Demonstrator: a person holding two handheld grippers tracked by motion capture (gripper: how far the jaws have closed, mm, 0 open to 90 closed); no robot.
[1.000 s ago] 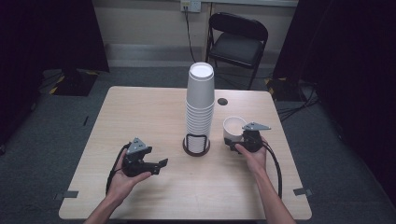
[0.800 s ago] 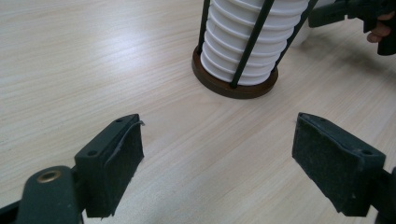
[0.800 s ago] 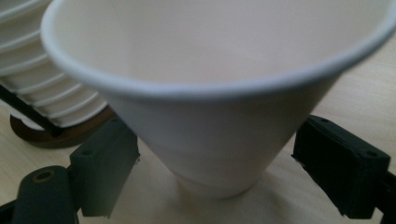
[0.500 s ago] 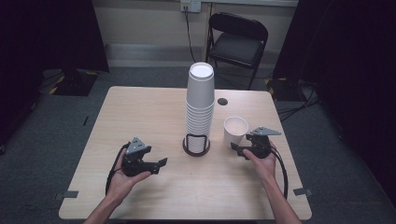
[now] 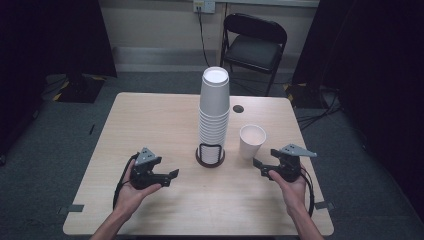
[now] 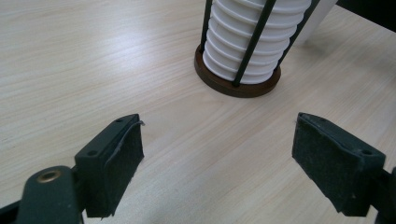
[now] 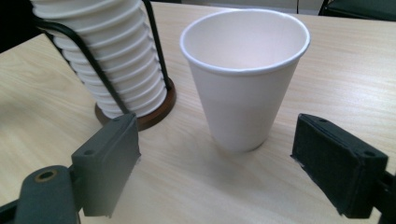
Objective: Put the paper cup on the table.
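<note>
Paper cup upright on table, just right of stacked cups in wire holder; sits apart from right gripper, between its spread jaws in right gripper view; likely light, thin-walled, easily crushed or tipped; best pinched gently mid-wall, below the rolled rim; left gripper spread too, holding nothing, resting near holder.

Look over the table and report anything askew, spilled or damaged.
Nothing stands out. The single white paper cup stands upright and empty on the wooden table, apart from the inverted white cup stack, which sits straight in its black wire holder. No spills or dents show.
</note>
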